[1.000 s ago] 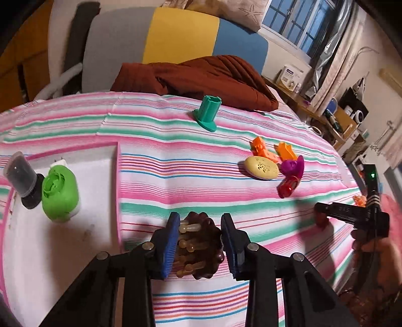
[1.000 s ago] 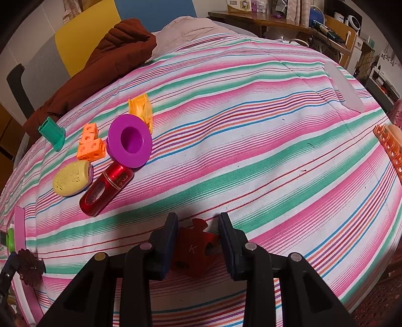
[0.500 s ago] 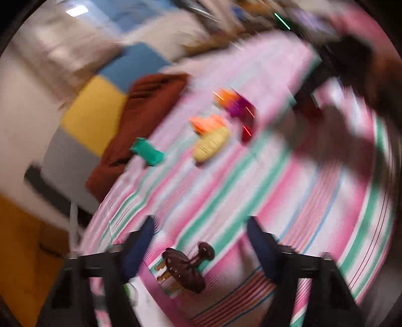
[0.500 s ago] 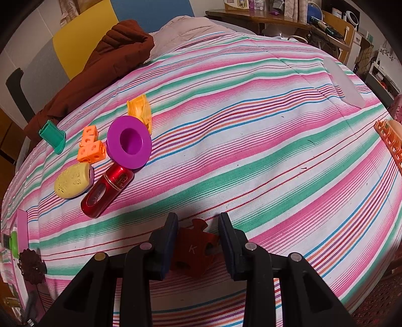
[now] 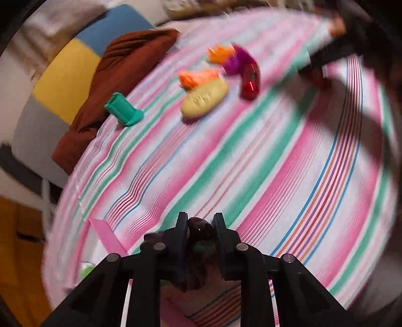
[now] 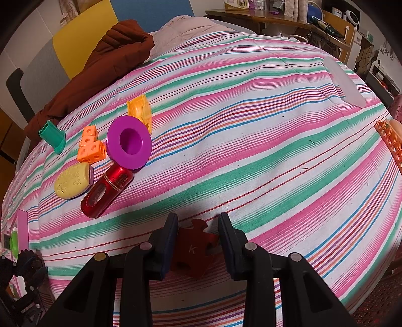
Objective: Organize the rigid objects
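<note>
My left gripper (image 5: 200,221) has its jaws closing on the knob of a dark brown brush (image 5: 199,230), and the pads press on it; the rest of the brush is hidden under the fingers. It hangs over the corner of a pink-rimmed tray (image 5: 105,234). My right gripper (image 6: 197,223) is shut on a red puzzle piece (image 6: 192,247) marked K, just above the striped bedspread (image 6: 251,151). Up the bed to the left lie a red bottle (image 6: 106,191), a purple disc (image 6: 128,142), a yellow oval (image 6: 72,181), orange cubes (image 6: 91,148) and a green holder (image 6: 52,135).
A brown jacket (image 6: 105,63) is bunched at the head of the bed. An orange basket (image 6: 389,140) pokes in at the right edge. The tray's pink rim (image 6: 22,226) and a green item (image 6: 13,244) show at the far left. A cluttered desk (image 6: 276,17) stands behind.
My left gripper opened, rolled and swung, then closed on the brush's knob instead of its body. The right gripper and its puzzle piece have not moved.
</note>
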`<state>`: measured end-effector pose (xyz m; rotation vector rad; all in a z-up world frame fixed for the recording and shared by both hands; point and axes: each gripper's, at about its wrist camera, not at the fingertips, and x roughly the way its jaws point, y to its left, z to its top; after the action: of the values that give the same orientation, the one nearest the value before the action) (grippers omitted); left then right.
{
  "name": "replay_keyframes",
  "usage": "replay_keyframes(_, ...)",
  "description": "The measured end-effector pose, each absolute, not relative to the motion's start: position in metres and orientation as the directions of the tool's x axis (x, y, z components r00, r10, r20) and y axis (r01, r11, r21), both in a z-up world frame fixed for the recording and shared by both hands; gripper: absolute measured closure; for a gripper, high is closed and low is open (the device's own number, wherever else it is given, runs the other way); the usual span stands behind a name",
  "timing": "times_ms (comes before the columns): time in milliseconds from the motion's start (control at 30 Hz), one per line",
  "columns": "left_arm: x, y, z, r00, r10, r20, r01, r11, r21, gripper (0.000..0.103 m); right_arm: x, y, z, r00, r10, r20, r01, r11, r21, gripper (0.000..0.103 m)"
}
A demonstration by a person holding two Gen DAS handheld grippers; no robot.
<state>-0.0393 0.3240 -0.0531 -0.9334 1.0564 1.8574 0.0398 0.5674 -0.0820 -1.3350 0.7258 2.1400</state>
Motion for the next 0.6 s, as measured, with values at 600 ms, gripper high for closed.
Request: replay_keyframes(600, -0.043, 0.294, -0.038, -0.382, 0.543, -0.748, -0.775, -0.629, -0.061, 0.068, 0.038, 0.569, -0.082, -0.385, 0.141, -0.912, -0.666, -0.727, 0.169, 0.07)
